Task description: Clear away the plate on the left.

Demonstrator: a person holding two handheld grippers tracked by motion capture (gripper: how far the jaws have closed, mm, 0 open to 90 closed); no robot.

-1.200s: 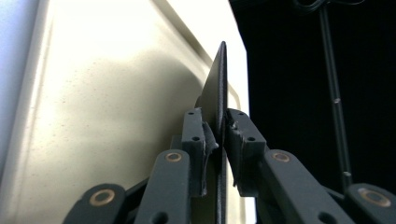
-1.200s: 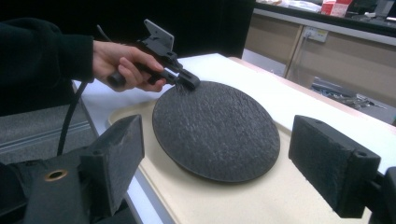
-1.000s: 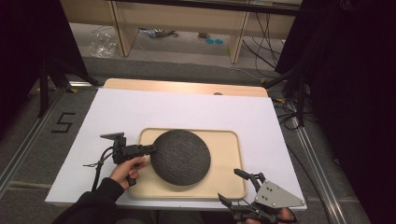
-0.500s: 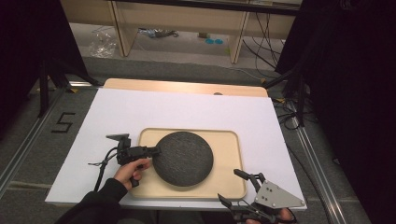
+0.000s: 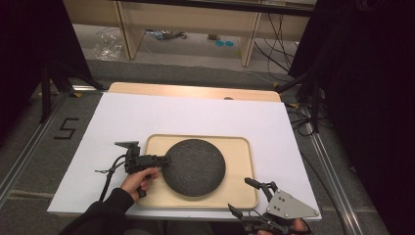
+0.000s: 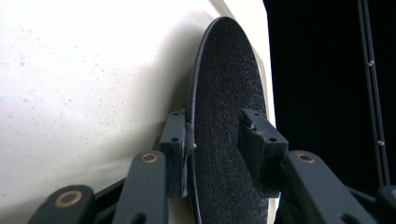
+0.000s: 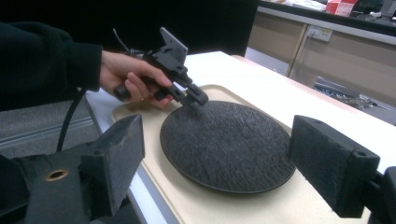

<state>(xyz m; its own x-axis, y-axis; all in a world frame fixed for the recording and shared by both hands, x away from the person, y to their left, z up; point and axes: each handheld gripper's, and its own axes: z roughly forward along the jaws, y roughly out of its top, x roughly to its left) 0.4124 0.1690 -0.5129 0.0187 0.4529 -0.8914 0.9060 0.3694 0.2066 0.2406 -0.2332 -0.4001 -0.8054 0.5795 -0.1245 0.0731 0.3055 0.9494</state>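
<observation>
Round black textured plate (image 5: 194, 167) lay on the beige tray (image 5: 240, 147); left gripper (image 5: 164, 160), jaws just opening, straddled its left rim unpinched. Right gripper (image 5: 249, 198) gaped near-right.

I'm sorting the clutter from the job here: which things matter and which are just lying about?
In the job: dark round plate, beige tray under it, left gripper with jaws just opening around the plate's rim.

Lying about: plastic bag, blue discs, floor cables.
</observation>
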